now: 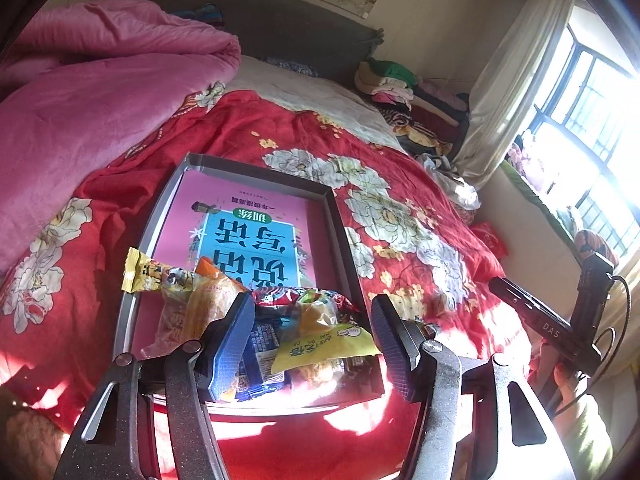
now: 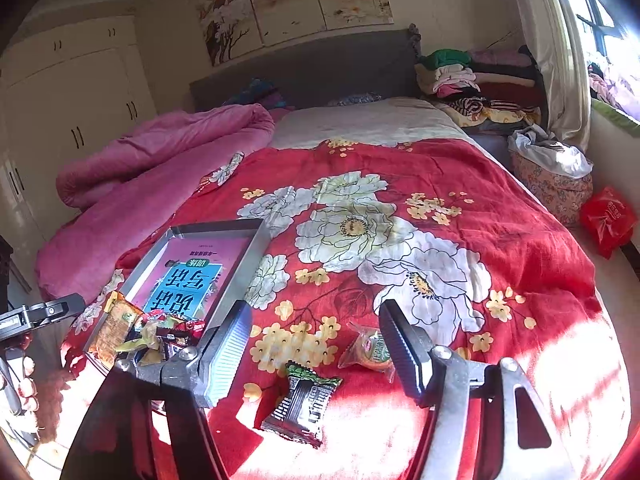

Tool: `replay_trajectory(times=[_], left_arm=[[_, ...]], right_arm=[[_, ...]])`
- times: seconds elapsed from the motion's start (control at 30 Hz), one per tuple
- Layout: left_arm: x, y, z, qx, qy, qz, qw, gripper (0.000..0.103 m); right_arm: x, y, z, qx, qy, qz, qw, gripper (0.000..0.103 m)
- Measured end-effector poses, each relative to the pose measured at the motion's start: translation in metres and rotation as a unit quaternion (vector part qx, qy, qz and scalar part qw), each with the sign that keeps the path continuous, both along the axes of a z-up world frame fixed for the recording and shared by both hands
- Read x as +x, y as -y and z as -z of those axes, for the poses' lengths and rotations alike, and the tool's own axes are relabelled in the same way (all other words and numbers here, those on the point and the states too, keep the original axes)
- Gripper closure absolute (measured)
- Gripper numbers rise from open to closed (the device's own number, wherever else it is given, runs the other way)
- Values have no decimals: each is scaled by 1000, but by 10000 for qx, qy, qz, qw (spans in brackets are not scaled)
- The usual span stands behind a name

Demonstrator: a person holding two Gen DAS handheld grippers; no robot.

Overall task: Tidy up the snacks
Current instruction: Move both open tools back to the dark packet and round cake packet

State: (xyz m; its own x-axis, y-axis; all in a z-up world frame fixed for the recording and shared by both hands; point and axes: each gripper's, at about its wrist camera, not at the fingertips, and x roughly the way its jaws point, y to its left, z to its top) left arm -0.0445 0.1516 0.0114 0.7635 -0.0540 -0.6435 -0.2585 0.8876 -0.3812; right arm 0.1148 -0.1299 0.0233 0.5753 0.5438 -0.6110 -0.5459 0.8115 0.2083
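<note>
A grey box lid (image 1: 340, 224) with a pink book inside lies on the red flowered bedspread; it also shows in the right wrist view (image 2: 244, 268). Several snack packets (image 1: 304, 320) are piled at its near end. My left gripper (image 1: 314, 344) is open and empty just above that pile. My right gripper (image 2: 316, 348) is open and empty over the bedspread. A dark green-topped packet (image 2: 302, 404) lies between its fingers, and a clear-wrapped round snack (image 2: 370, 350) lies beside its right finger (image 2: 404, 352).
A pink quilt (image 2: 160, 152) is heaped at the left of the bed. Folded clothes (image 2: 472, 80) are stacked at the head on the right. A red bag (image 2: 608, 216) lies off the bed's right side. The window is at the right.
</note>
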Motion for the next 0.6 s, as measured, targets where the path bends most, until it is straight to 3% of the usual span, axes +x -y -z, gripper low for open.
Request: replay_trajectory(times=[0.3, 0.6], left_arm=[[21, 48, -4, 215, -148, 514, 9983, 40], [51, 108, 2, 496, -350, 1176, 9912, 40]], right_arm=[[11, 16, 10, 85, -254, 127, 9996, 37], [25, 25, 28, 80, -660, 231, 9975, 37]])
